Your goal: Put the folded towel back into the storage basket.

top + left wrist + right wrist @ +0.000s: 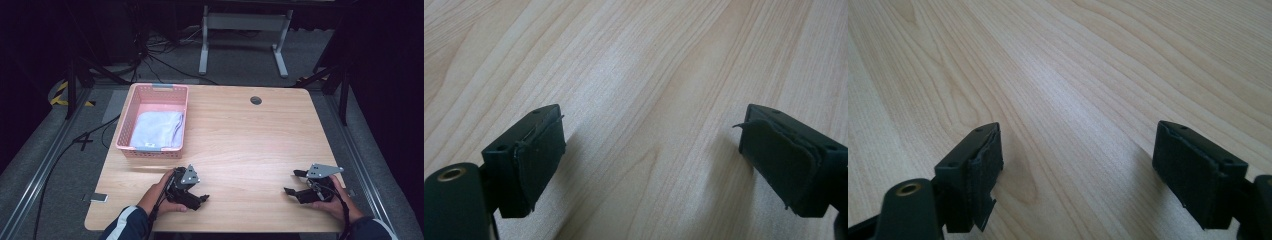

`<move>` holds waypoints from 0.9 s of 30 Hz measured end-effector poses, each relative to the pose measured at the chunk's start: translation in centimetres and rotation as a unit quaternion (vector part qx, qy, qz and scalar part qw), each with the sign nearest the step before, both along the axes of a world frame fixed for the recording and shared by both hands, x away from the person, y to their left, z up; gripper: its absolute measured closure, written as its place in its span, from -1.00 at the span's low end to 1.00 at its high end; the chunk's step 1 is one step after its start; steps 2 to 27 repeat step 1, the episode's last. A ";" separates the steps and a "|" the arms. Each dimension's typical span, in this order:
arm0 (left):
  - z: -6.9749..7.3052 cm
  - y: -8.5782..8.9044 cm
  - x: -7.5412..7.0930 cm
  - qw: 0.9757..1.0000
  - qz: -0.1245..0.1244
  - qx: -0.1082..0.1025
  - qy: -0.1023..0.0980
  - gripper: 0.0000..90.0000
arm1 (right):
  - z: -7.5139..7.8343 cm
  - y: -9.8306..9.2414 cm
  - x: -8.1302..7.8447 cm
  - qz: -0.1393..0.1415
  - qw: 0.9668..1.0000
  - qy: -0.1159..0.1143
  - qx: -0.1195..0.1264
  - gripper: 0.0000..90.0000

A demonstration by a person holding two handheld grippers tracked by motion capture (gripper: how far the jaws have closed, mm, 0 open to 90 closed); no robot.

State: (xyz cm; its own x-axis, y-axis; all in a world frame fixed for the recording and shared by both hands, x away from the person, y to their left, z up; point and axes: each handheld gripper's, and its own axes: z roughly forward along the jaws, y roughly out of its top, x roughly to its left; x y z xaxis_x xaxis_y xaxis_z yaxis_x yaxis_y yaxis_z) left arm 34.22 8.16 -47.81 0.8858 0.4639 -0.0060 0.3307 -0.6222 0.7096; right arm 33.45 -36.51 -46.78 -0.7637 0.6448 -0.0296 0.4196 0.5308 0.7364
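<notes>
Desk (240,145): pale wood, bare across the middle and right.

Pink basket (152,120) at the far left corner, long axis running away from the person, near short end facing the left hand.

Folded light-blue cloth (157,129) inside the basket, lying flat, covering most of the floor, long side along the basket's length.

Left tongs (200,199) low over the near edge, just in front of the basket's near end and a little right of it; tips aimed toward the desk centre, not at the basket. Jaws spread wide, nothing between the pads (536,160); bare wood in the gap.

Right tongs (292,182) near the right front corner, well apart from the basket, tips toward centre. Jaws likewise wide, nothing held, pads (983,170) clear of the wood grain between them.

Judged: cloth lies forward and left of both; left tongs clearly nearer. Reaching it calls for a swing left and over the near rim, approaching along the cloth's long side.
</notes>
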 end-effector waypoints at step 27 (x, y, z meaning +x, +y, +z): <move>0.0 0.0 0.0 1.000 0.001 0.000 0.001 -0.76 | 0.0 0.0 0.0 0.000 1.000 0.000 0.000 -0.57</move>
